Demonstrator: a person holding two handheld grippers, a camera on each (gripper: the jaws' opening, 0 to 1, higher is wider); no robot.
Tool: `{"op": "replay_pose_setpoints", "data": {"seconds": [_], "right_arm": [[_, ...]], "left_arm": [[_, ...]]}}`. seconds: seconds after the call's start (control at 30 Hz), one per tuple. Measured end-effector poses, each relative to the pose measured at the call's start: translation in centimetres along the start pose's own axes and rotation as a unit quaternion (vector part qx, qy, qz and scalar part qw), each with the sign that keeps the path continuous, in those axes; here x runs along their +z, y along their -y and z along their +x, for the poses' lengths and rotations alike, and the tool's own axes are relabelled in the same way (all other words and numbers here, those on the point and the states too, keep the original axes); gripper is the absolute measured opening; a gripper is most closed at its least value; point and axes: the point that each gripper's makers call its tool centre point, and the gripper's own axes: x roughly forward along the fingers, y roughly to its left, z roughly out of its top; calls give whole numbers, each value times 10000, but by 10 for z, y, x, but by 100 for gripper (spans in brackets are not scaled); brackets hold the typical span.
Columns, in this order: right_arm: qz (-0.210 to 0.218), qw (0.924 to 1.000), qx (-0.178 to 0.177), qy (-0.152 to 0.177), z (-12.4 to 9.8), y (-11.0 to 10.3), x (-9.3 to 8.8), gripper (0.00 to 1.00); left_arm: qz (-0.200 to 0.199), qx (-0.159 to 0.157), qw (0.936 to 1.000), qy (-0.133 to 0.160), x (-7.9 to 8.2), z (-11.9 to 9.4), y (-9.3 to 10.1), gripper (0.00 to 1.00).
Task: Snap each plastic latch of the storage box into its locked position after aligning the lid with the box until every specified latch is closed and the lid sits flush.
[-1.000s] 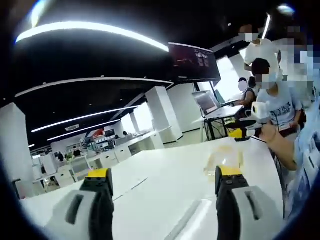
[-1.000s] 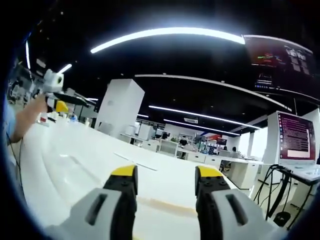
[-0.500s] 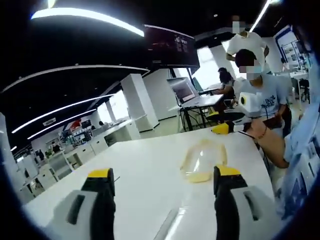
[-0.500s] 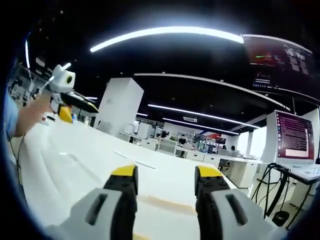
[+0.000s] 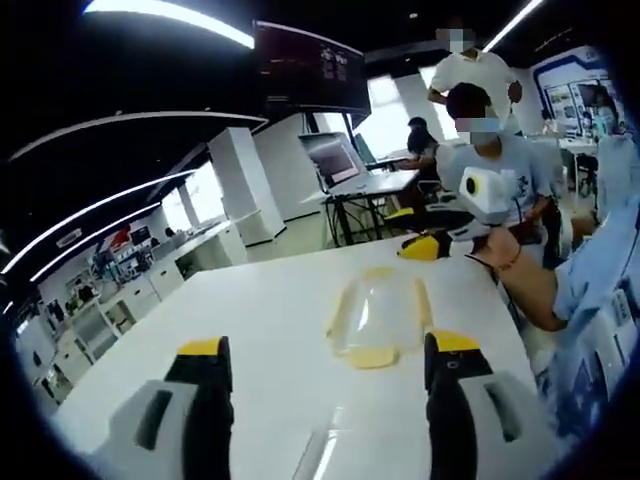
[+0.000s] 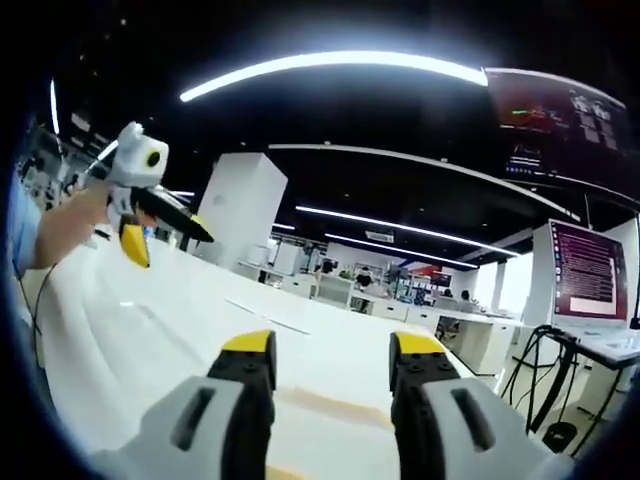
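Left gripper view: clear lid (image 5: 375, 320) on table (image 5: 250, 320), ahead btwn jaws

A clear plastic storage box (image 5: 375, 320) with yellowish latches lies on the white table (image 5: 250, 330), nothing touching it.

Bright ceiling light strips (image 6: 330, 68) glaring, white table (image 5: 270, 330) washed out, fisheye-bent edges, soft focus

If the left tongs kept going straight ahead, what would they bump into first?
Probably the clear plastic box on the white table. It sits just ahead of the open left tongs, slightly toward the right jaw. Depth is hard to judge, so they might slide past its left side.
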Motion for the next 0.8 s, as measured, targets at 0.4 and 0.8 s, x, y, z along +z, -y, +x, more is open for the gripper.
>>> {"op": "replay_pose_setpoints", "data": {"seconds": [0.4, 0.8], "right_arm": [[-9, 10000, -29, -29, -3, 2, -2, 46], [-1, 9999, 5, -142, -4, 3, -9, 45]], "left_arm": [[-101, -532, 9965, -641, -20, 48, 16, 76], [2, -977, 9825, -1588, -55, 95, 43, 72]]}}
